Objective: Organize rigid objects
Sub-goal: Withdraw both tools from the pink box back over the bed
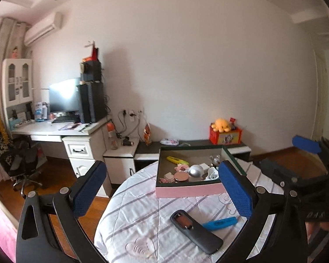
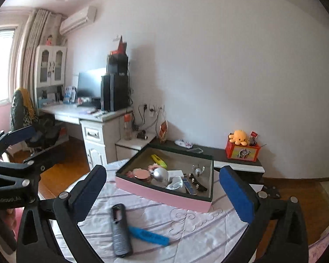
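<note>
Blue-padded and spread wide, our left gripper [image 1: 162,192] and right gripper [image 2: 162,194] both hang released and empty above the round desk [image 1: 129,214], apparently backed off to survey what is left. Just ahead on the striped cloth lie a dark grey handheld device [image 1: 196,232] and, touching it, a blue marker [image 1: 220,223], still outside. Beyond them the pink-sided box [image 1: 187,190] already holds a yellow marker [image 1: 175,159] and other trinkets, so we judge these two go next.
</note>
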`<state>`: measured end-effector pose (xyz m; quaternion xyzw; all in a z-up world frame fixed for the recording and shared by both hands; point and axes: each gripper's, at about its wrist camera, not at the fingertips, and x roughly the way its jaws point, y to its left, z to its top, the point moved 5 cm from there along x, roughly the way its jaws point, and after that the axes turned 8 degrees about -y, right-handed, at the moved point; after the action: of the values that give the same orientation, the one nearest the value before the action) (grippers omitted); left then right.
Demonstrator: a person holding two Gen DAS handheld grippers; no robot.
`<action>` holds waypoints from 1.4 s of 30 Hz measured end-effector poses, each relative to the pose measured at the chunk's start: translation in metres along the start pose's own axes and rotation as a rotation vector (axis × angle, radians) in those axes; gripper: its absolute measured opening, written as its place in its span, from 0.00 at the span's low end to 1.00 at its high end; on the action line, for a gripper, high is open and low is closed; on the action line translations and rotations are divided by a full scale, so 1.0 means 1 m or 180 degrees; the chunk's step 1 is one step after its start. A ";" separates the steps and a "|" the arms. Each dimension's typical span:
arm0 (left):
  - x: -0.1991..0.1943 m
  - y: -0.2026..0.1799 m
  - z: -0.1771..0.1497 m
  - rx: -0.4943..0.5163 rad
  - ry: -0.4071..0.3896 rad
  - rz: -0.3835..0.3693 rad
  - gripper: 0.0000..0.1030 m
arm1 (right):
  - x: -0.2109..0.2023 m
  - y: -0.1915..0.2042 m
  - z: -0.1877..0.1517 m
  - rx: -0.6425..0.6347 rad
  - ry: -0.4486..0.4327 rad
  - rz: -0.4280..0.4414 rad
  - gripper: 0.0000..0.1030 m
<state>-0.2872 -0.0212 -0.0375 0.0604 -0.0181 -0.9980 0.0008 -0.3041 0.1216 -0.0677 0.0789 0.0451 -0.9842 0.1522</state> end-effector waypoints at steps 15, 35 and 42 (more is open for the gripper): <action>-0.080 0.008 0.001 -0.0104 -0.0318 0.0046 1.00 | -0.080 0.025 0.000 0.0108 -0.0297 -0.0117 1.00; -0.089 -0.006 0.010 0.0096 -0.0422 0.0131 1.00 | -0.091 0.016 0.000 0.0119 -0.0288 -0.0203 1.00; -0.076 -0.007 0.008 0.0089 -0.0386 0.0107 1.00 | -0.082 0.015 -0.001 0.0118 -0.0254 -0.0213 1.00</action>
<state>-0.2123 -0.0136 -0.0209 -0.0005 -0.0330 -0.9993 0.0155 -0.2224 0.1318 -0.0553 0.0408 0.0233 -0.9917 0.1194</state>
